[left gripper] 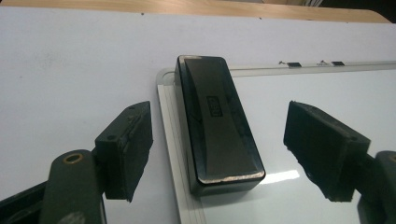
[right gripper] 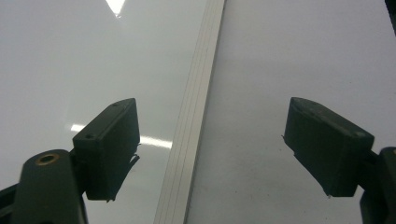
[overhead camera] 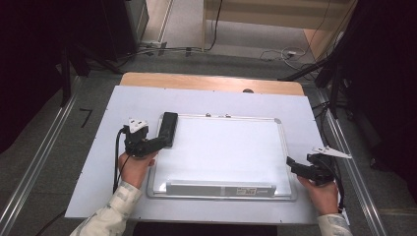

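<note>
Black left tongs [left gripper: 217,154] gape around the eraser [left gripper: 217,123].

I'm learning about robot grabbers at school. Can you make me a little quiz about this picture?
1. True or false: the left gripper is shut on the black eraser.
2. Where does the eraser lie? A) on the whiteboard's far-left corner B) on the floor C) in a hand
3. Fill in: the right gripper is open over the whiteboard's silver ____.

Key: 1 false, its jaws stand open either side of the eraser. 2 A. 3 frame.
</note>
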The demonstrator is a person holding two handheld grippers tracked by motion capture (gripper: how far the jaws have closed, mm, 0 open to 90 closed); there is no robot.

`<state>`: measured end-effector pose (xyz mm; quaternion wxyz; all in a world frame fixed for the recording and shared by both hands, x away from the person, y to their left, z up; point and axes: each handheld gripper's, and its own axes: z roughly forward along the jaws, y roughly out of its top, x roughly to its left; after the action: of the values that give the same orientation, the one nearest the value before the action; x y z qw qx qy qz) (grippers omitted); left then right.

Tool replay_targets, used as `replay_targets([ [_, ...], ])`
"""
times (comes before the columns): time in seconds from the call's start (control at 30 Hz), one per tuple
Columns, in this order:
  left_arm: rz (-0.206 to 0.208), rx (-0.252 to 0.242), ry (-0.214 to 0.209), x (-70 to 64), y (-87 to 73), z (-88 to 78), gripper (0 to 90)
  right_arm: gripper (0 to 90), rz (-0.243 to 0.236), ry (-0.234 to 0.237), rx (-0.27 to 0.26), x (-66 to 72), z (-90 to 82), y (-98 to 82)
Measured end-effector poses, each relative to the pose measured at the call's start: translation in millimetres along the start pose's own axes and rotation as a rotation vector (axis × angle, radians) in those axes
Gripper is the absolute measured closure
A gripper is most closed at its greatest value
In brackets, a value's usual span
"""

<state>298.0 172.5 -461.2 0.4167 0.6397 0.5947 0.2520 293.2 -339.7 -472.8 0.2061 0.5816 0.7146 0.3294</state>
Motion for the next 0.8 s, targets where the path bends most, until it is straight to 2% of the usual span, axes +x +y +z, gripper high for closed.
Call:
replay_targets([
  [0.27,-0.002,0.017,0.005,11.1,-8.5,-9.3,23.7,16.8,0.006,-0.001,-0.003,-1.4,-1.4,-0.4],
  [0.8,-0.037,-0.004,0.028,35.1,-17.8,-33.8,22.9,16.8,0.010,-0.004,-0.007,-4.3,-3.7,-1.5],
])
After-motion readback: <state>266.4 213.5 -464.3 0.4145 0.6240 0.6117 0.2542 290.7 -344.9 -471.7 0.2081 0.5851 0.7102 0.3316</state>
